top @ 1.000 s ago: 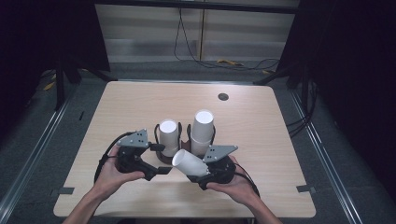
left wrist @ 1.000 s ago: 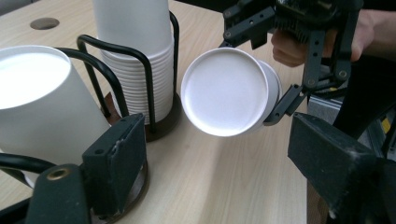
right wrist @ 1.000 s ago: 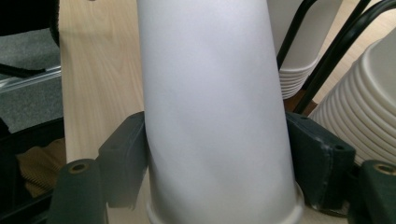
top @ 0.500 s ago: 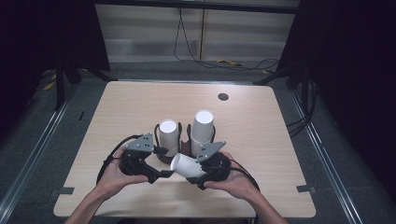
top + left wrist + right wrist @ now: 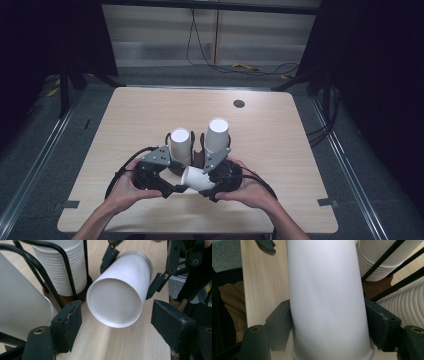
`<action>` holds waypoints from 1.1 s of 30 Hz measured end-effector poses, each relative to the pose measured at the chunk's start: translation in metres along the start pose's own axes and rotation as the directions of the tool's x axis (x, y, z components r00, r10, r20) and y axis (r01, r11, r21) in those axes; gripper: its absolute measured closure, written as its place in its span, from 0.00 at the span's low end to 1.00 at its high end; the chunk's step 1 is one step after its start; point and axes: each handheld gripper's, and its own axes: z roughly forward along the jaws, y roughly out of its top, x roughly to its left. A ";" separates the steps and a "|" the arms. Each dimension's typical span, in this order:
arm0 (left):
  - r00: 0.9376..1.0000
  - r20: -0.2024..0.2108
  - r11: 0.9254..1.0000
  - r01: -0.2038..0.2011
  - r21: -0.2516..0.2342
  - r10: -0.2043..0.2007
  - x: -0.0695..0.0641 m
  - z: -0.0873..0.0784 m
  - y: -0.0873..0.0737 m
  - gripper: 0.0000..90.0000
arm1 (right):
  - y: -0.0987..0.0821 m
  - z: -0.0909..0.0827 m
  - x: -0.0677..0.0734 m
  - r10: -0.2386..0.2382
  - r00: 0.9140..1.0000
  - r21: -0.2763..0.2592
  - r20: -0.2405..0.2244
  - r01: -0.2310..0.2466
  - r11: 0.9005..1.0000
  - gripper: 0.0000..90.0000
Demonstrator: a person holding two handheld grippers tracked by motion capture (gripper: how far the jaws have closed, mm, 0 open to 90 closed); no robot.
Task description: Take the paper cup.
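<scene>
The right gripper (image 5: 202, 181) pinches a single white paper cup (image 5: 198, 178) across its wall near the rim, holding it on its side just above the desk (image 5: 280, 150), near the middle of the desk's near edge; the right gripper view shows both pads pressed flat against the cup's sides; the cup's closed base points toward the left gripper (image 5: 175, 188). In the left gripper view that base sits between the two black jaws, which have just been closing yet stand apart from the cup on both sides; no pad touches it.

The step in hand looks like a handover, or a two-handed grip, on the cup; to do it well, the left gripper should centre the base between its pads before closing further, since the cup sits a little toward the left pad; it should close slowly and stop at first firm contact, because thin paper dents easily; the right gripper should keep its pinch until the left one clearly bears the load.

Just behind stand two stacks of cups in a black wire holder (image 5: 62, 270), the left stack (image 5: 180, 145) and the taller right stack (image 5: 217, 134); the jaws should stay clear of the wires, which lie close to the left pad.
</scene>
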 end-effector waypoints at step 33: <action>0.994 0.106 0.988 -0.027 0.149 0.011 0.003 0.024 -0.005 0.35 | 0.009 0.020 0.012 -0.115 0.993 0.130 -0.035 0.118 0.984 0.32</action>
